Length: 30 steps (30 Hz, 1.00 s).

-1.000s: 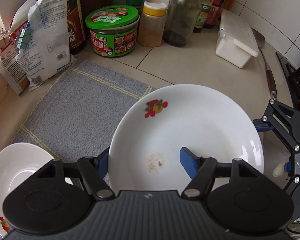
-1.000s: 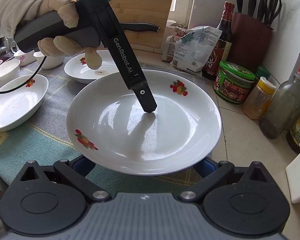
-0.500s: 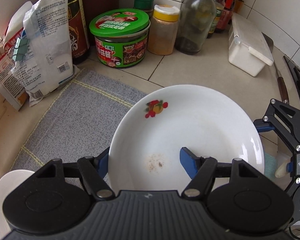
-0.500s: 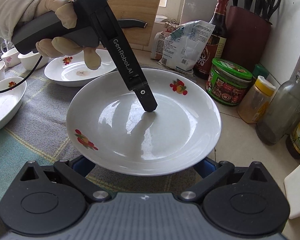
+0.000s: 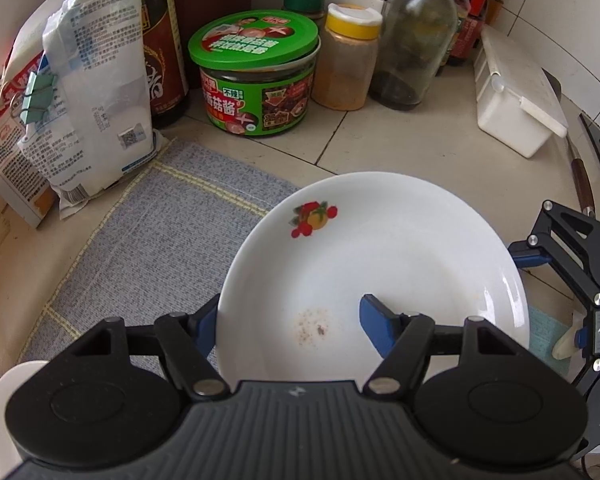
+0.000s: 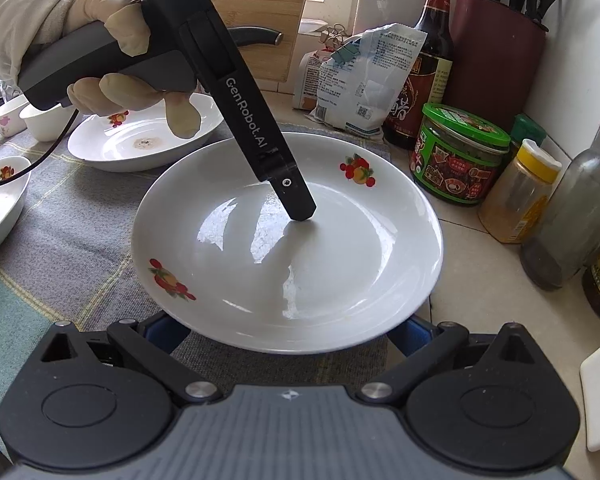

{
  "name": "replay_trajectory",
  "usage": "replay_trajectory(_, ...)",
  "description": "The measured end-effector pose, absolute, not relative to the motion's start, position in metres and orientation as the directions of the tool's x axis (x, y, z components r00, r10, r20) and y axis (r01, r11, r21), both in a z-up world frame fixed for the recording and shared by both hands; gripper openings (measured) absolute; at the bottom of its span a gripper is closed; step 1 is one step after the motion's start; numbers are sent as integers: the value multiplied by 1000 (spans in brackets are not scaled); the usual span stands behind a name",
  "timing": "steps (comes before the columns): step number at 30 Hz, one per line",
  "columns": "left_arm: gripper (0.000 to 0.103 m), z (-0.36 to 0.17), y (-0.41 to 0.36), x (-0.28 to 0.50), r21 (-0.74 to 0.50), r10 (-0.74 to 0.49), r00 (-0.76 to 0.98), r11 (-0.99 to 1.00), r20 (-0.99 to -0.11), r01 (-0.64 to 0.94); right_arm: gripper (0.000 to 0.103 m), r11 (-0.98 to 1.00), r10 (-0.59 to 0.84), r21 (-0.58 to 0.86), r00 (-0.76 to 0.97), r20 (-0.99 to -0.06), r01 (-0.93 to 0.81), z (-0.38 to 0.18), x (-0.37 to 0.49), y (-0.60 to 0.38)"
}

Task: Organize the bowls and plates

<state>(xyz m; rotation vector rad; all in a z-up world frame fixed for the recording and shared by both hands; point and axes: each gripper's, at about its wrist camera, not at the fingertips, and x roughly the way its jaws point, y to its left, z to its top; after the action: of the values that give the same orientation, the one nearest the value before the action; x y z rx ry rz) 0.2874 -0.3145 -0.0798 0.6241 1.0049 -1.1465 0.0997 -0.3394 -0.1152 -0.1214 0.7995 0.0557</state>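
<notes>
A white plate with fruit prints is held over the grey mat's right end. My left gripper is shut on its rim, one blue finger inside the plate and the other under the rim. My right gripper is open, its blue fingers spread beneath the plate's near rim; whether they touch it I cannot tell. The left gripper's finger shows inside the plate in the right wrist view. A second plate with a stain lies on the mat behind.
Green-lidded jar, yellow-capped spice jar, glass bottle, soy bottle and bags line the wall. White box at right. Bowls and small cups at the mat's left. Knife block in the corner.
The plate, held by the left gripper, has travelled right and toward the jars at the wall. The bowls on the left have slid out of view. Both grippers keep their hold.
</notes>
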Motion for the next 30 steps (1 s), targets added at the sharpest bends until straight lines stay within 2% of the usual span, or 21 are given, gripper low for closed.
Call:
replay_trajectory(17, 71, -92, -319, 294, -69, -432, 90, 339, -897, 938, 103, 995, 0, -69, 690, -724, -73, -121, 106, -344)
replay_trajectory(19, 73, -91, -319, 293, -65, -438, 95, 336, -894, 940, 103, 993, -10, -86, 690, -724, -76, -122, 106, -342)
replay_trajectory(26, 81, -72, -308, 284, -45, -481, 138, 349, -866, 936, 103, 995, -9, -75, 695, -719, -65, -118, 99, -342)
replay_trajectory(30, 81, -50, -296, 270, -22, -511, 177, 360, -841, 933, 103, 997, -19, -63, 699, -715, -36, -112, 87, -342)
